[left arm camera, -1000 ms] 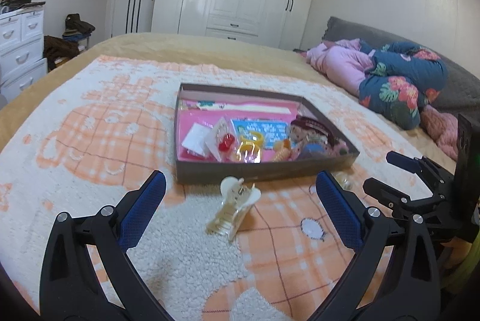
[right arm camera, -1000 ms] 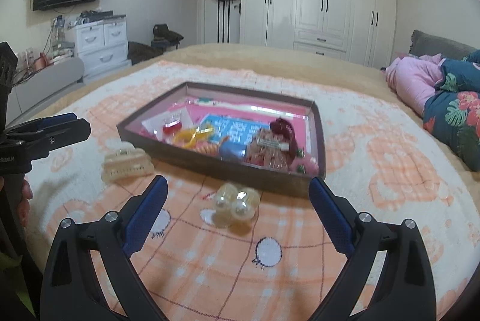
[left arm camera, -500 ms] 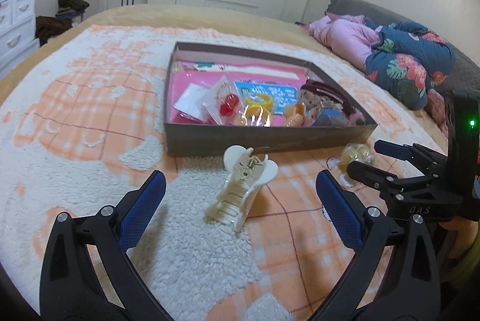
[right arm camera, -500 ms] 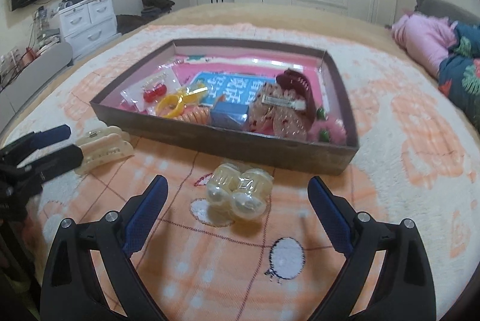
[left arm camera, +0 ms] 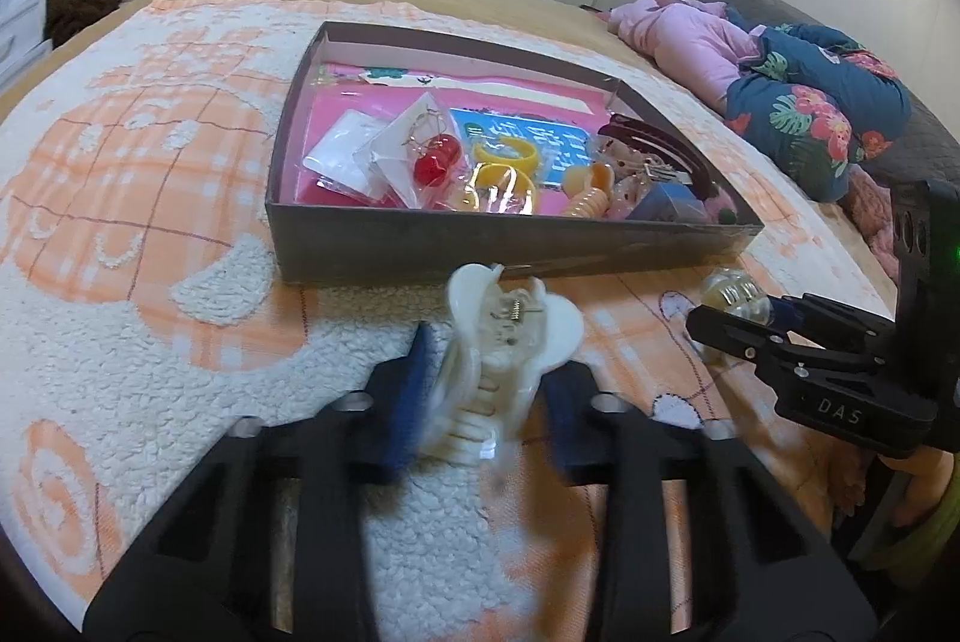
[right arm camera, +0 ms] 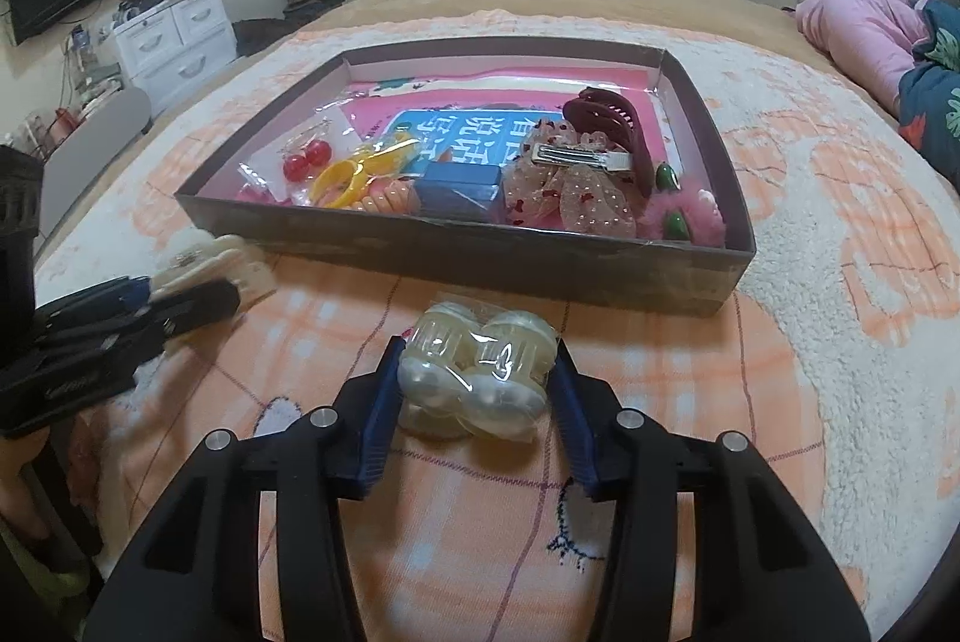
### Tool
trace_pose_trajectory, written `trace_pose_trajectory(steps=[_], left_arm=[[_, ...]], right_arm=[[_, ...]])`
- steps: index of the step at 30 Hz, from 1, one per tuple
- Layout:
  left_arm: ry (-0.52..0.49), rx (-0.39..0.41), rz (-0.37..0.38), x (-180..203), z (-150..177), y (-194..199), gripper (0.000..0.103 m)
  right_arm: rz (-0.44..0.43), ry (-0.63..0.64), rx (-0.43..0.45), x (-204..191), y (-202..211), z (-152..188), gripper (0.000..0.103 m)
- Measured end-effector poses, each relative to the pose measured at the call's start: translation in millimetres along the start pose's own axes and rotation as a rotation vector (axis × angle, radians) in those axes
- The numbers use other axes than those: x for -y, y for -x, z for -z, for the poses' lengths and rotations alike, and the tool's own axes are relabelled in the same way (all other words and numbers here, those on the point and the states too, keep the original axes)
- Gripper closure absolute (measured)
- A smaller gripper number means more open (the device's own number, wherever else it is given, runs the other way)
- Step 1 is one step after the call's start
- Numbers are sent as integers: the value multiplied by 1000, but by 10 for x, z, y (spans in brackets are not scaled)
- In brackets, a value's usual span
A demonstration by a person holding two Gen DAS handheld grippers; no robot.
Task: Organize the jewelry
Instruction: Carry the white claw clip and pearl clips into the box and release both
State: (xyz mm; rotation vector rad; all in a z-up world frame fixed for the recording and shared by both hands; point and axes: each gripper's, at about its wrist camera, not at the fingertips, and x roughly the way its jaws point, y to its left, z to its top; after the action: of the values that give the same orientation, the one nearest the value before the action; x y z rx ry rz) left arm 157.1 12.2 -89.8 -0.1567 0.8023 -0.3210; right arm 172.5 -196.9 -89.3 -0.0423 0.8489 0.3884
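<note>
While the shallow box (right arm camera: 456,255) of trinkets lies just beyond on the blanket (right arm camera: 810,354), the left gripper (left arm camera: 486,402) has just closed on a cream claw clip (left arm camera: 501,342); the right gripper (right arm camera: 474,396) has just closed on a bagged pearly clip pair (right arm camera: 474,375).

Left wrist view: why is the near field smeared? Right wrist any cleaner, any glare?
Left wrist: motion blur smears the left tool and the lower part of the cream claw clip between its closing fingers; the box stays sharp. Right wrist: crisp on the right tool, glare only on the bagged pearl clips; the other tool at left is blurred. Both bow at the edges.
</note>
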Motion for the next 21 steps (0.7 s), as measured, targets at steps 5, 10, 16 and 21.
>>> trace_pose_trajectory(steps=[5,10,16,21], left_arm=[[-31,17,10,96,21,82,83],[-53,35,36,224,37,199,83],[-84,63,73,422,-16,329,83],[-103,89,96,555,-134,402,83]], right_arm=[[-19,13,7,-31,93,57,58],[-33,21,14,-16,225,110,58],[-24,21,48,33,445,146,58],[3,25,88,121,634,165,58]])
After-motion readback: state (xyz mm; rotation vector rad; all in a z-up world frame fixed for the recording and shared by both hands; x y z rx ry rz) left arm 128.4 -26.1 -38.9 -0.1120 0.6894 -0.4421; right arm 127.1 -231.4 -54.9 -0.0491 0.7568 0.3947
